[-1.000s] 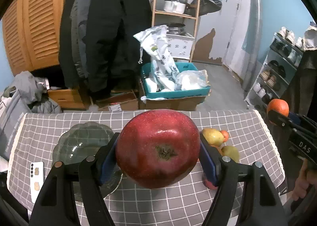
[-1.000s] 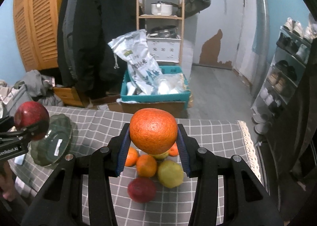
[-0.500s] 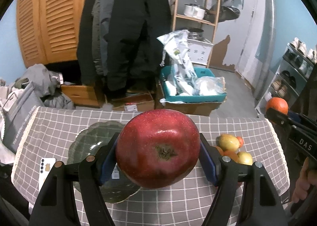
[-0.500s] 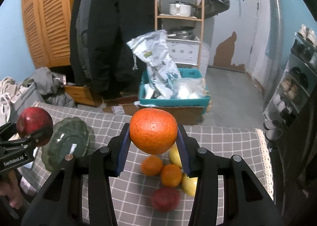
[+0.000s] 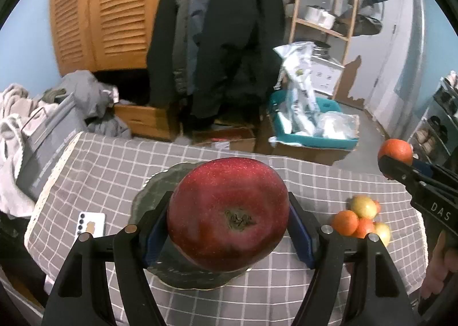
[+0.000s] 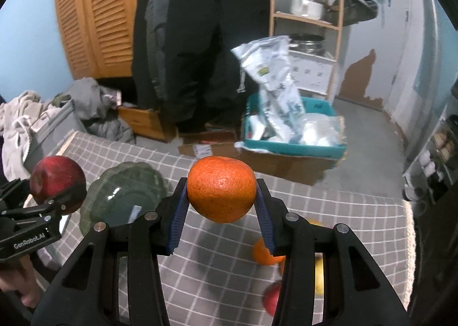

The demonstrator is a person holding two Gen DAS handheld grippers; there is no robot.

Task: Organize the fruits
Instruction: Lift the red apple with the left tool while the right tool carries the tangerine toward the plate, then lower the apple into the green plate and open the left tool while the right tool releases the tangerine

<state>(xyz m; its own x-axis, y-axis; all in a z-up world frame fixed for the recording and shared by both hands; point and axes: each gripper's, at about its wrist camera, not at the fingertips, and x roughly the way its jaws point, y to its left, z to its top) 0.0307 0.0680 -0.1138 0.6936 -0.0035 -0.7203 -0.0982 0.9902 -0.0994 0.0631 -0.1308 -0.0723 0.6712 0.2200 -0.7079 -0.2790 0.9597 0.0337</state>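
Table [image 5: 94, 171]: a checked cloth covered it, below and ahead of both sets of jaws; an apple dropped onto it would likely have rolled toward the edge.
Plate [image 5: 151, 197]: the dark glass dish lay under and just behind the left jaws, and down to the left of the right jaws [image 6: 126, 194]; a fruit let go from too high could have chipped it or bounced out.
Apple [image 5: 227, 213]: the red apple filled the left gripper [image 5: 227, 228], clamped between the blue pads at its widest girth, stem end toward the camera; a round, smooth skin held on so little pad might have slipped if the hand tilted.
Orange [image 6: 221, 188]: it sat pinched in the right gripper [image 6: 221, 211], the jaws closed narrowly on its sides, above the cloth and well right of the plate; a harder squeeze risked bruising it.
Fruit pile [image 5: 360, 220]: small oranges and yellowish fruit lay clustered on the cloth, right of the left jaws and under the right jaws; a low sweep could have scattered them.
Phone [image 5: 90, 224]: it lay flat, left of the left jaws, beside the plate; a stray fruit might have struck it.
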